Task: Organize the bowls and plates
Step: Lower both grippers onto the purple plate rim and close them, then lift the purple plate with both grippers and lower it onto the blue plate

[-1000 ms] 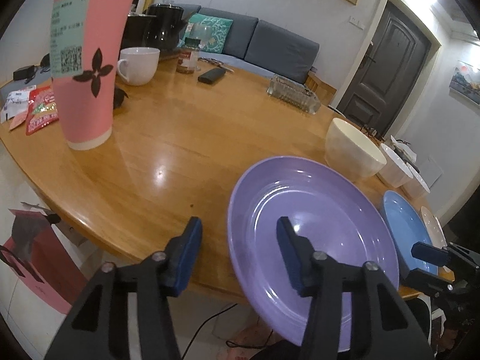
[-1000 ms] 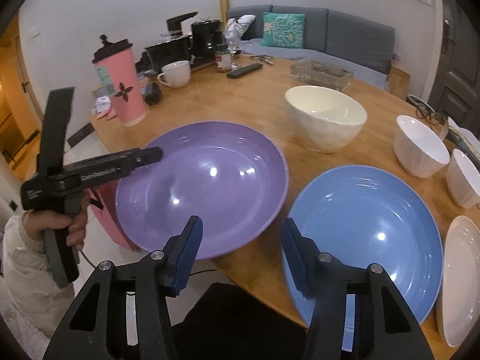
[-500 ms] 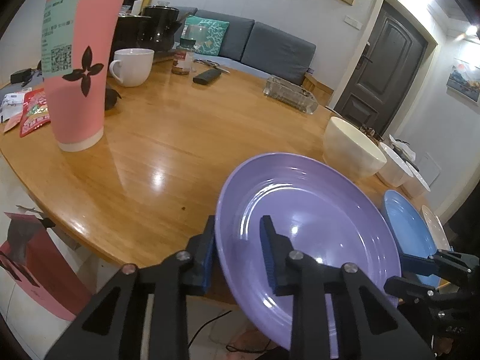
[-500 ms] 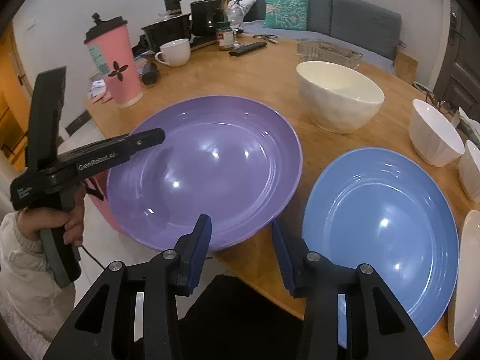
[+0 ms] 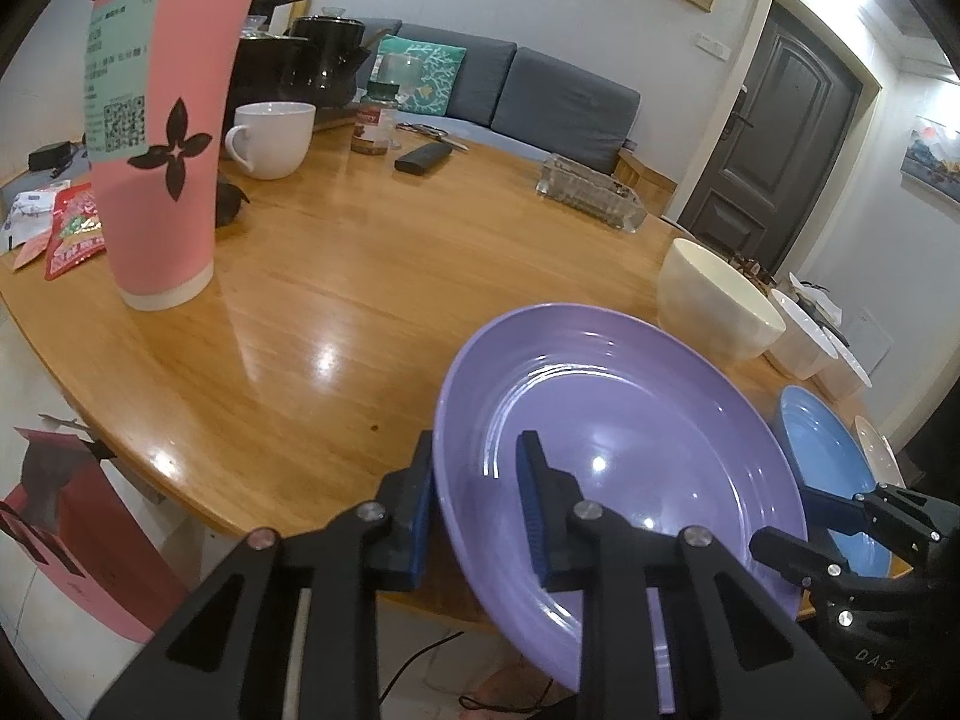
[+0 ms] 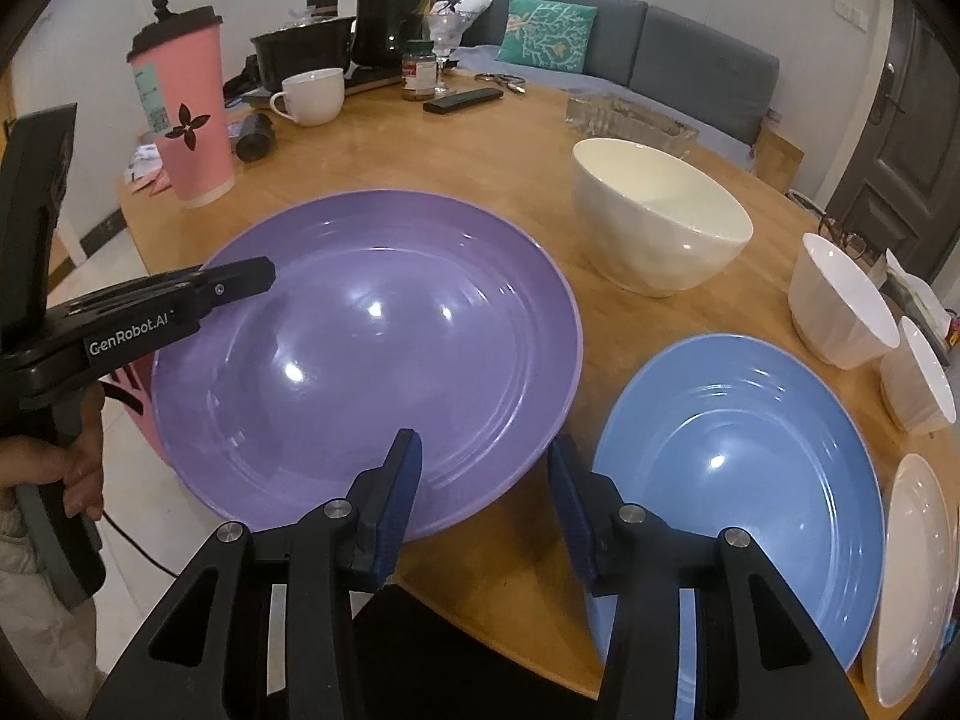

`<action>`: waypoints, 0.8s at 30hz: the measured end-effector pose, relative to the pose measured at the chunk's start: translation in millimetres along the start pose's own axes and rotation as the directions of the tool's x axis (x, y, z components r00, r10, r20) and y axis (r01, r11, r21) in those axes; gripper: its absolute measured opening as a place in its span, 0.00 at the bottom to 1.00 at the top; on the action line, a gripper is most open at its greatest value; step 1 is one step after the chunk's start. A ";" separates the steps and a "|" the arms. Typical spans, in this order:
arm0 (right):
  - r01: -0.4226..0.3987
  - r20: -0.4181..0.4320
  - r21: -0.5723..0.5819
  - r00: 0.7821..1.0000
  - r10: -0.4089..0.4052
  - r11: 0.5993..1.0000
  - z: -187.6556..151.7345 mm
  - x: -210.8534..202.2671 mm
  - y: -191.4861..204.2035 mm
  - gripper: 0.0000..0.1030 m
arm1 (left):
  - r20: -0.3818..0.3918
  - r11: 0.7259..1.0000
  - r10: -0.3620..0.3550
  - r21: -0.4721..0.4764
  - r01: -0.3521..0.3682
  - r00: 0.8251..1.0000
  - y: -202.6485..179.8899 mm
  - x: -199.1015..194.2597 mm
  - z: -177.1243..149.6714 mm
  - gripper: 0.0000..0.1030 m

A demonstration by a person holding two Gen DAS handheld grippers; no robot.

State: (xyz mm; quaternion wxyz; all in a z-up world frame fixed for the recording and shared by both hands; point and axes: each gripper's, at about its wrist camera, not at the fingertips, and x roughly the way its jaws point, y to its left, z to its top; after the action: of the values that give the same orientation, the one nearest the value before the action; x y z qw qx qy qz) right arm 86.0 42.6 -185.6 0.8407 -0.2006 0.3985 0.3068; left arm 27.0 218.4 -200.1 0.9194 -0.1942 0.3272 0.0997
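Two tools work at the near edge of the bench (image 6: 480,180). The left tool (image 5: 477,501) has its pads pinched on the left rim of the purple plate (image 5: 618,450), one pad under the rim and one on the plate's inner face; its jaws closed onto that rim within the last second and now hold steady. In the right wrist view the same tool (image 6: 264,276) reaches onto the purple plate (image 6: 372,354) from the left, carried by a hand (image 6: 72,468) in a pale sleeve.

The right tool (image 6: 483,507) has been narrowing its jaws; its pads straddle the plate's near right rim without visibly pressing on it, the left pad over the plate, the right pad over bare wood.

Just beside the purple plate on the right lies a blue plate (image 6: 732,468), and a white plate (image 6: 918,576) sits at the far right edge. Behind them stand a large cream bowl (image 6: 660,228) and two smaller white bowls (image 6: 840,306). A pink cup (image 5: 159,138) and a white mug (image 5: 273,138) stand further back on the left.
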 end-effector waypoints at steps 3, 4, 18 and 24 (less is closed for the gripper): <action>-0.009 0.004 0.006 1.000 0.009 1.000 -1.1 -0.6 -1.9 0.36 | -0.002 1.000 0.005 -0.002 -0.005 1.000 0.7 -0.3 1.0 0.22; -0.012 0.006 0.006 1.000 0.012 1.000 -1.2 -0.9 -2.0 0.36 | -0.002 1.000 0.009 -0.003 -0.009 1.000 0.4 -0.5 1.2 0.22; -0.022 0.098 0.036 0.995 0.019 0.999 3.1 -25.0 -10.2 0.36 | 0.057 1.000 0.007 0.030 -0.008 0.998 -20.6 -24.3 16.0 0.22; -0.019 0.144 0.078 0.990 0.008 0.997 -1.0 -42.8 -29.4 0.36 | 0.085 0.997 -0.004 0.078 -0.003 0.996 -48.0 -37.2 21.3 0.22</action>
State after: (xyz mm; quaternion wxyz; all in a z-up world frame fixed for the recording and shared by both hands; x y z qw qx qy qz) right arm 84.2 5.2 -149.5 0.8724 -0.1420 0.3503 0.3100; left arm 25.4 181.8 -147.2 0.9394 -0.1537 0.2915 0.0947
